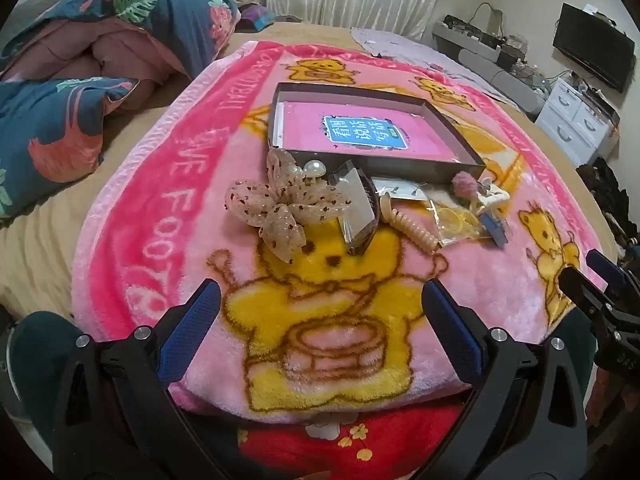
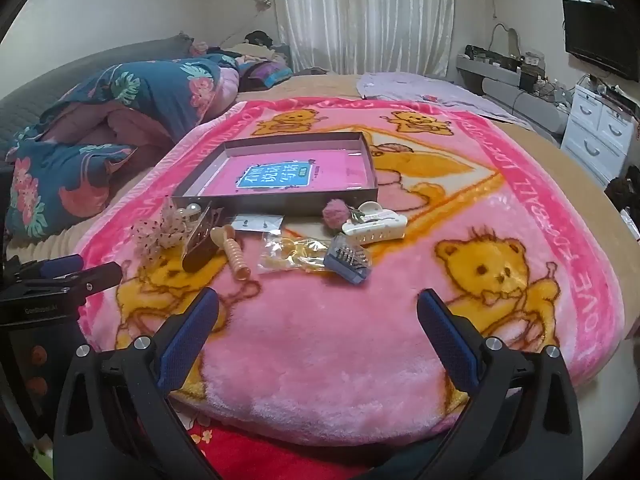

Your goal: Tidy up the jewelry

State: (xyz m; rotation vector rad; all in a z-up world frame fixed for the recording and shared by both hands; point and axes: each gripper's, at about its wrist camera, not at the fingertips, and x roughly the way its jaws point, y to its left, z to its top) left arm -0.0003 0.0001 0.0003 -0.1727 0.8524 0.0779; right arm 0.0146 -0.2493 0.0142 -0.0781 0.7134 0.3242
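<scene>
**Both grippers wide open over the blanket, jewelry untouched**

A pink bear blanket (image 2: 328,340) covers the bed, and a shallow grey tray (image 2: 280,196) with a pink floor and a blue label sits on it. The tray holds no jewelry. All the pieces lie in a loose row on the blanket just in front of the tray's near wall.

From the left: a dotted gauze bow (image 1: 280,204) with pearls (image 1: 314,168) beside it, a dark clip (image 1: 362,216) in clear wrap, a cream spiral tie (image 1: 408,226), a small card of studs (image 2: 256,222), a bag of yellow bands (image 2: 292,256), a blue card (image 2: 348,262), a pink pompom (image 2: 334,210), and a white claw clip (image 2: 376,226).

The left gripper (image 1: 320,312) hangs over the yellow bear, short of the bow, jaws spread wide with nothing between them. The right gripper (image 2: 318,312) hangs over bare pink pile, short of the bag and blue card, jaws equally wide and empty. Neither touches anything.

A folded floral quilt (image 2: 116,120) lies off to the left.
</scene>
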